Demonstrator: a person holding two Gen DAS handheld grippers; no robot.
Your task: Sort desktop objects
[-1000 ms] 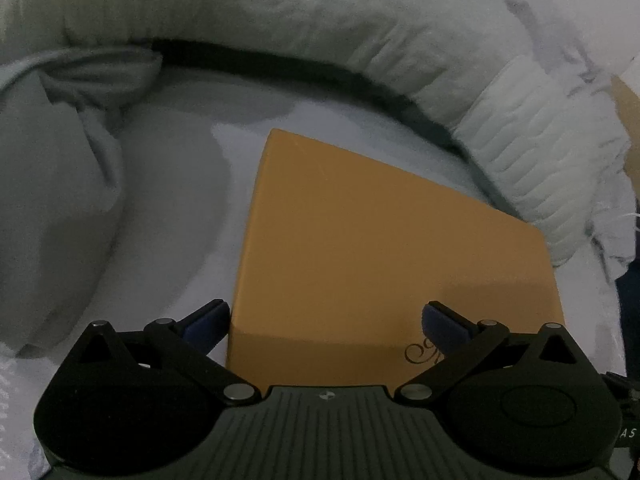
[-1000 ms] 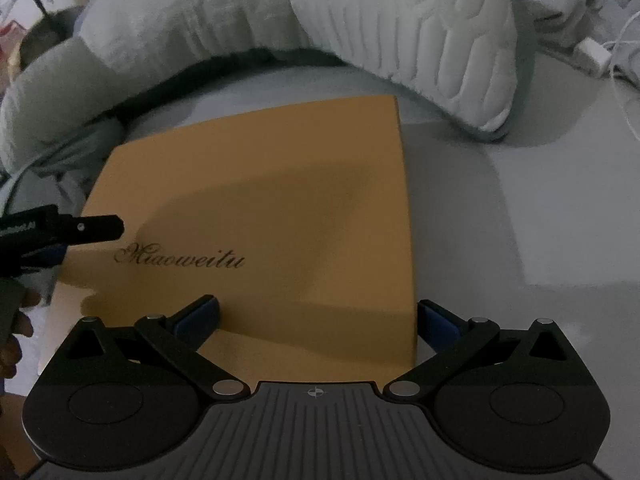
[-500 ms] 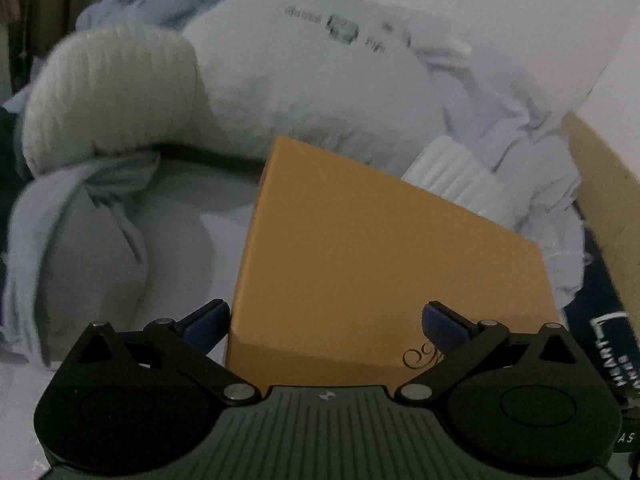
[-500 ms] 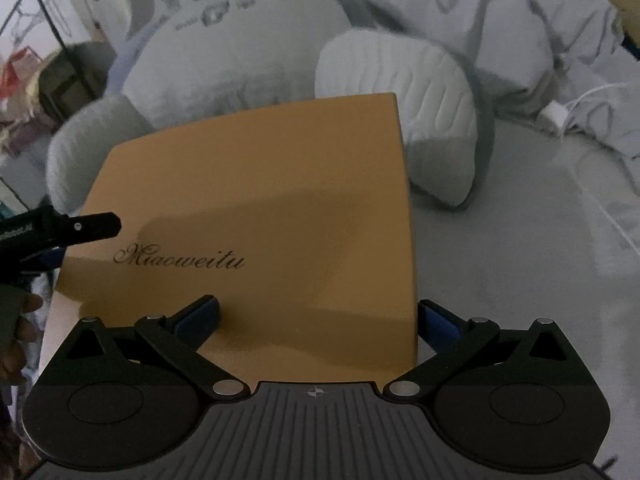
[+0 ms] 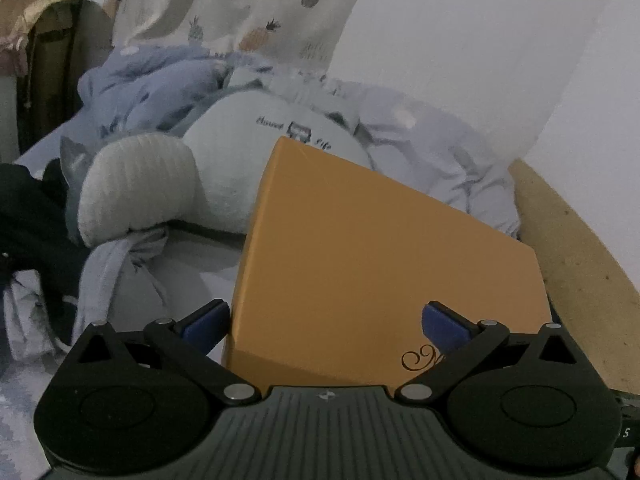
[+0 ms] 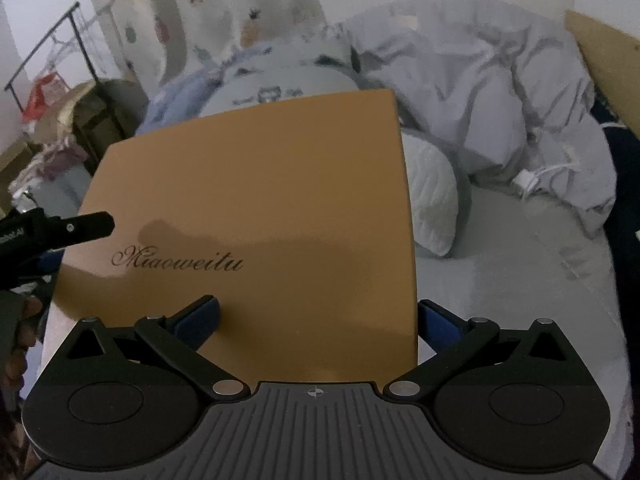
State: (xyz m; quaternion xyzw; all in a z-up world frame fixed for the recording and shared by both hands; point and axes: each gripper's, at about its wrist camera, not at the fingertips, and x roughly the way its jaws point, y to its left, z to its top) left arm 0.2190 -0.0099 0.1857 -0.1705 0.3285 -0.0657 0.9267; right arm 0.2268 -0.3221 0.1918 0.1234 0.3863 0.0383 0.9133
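Rumpled grey bedding (image 6: pixel 520 92) and a plush pillow (image 5: pixel 256 160) behind; orange box (image 5: pixel 380 264) raised above the bed.
Left hand-held gripper (image 5: pixel 326 320) and right hand-held gripper (image 6: pixel 320 316), both spread wide, clamp opposite box edges.

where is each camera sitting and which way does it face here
Left wrist: on the left gripper, looking forward along its blue-padded fingers over the orange box toward a plush pillow and white wall.
Right wrist: on the right gripper, looking across the box's lid toward rumpled bedding; the left gripper's tip and a hand show at its left edge.
Shared: the box, each gripper straddling a different corner of it, and the pineapple-print curtain.
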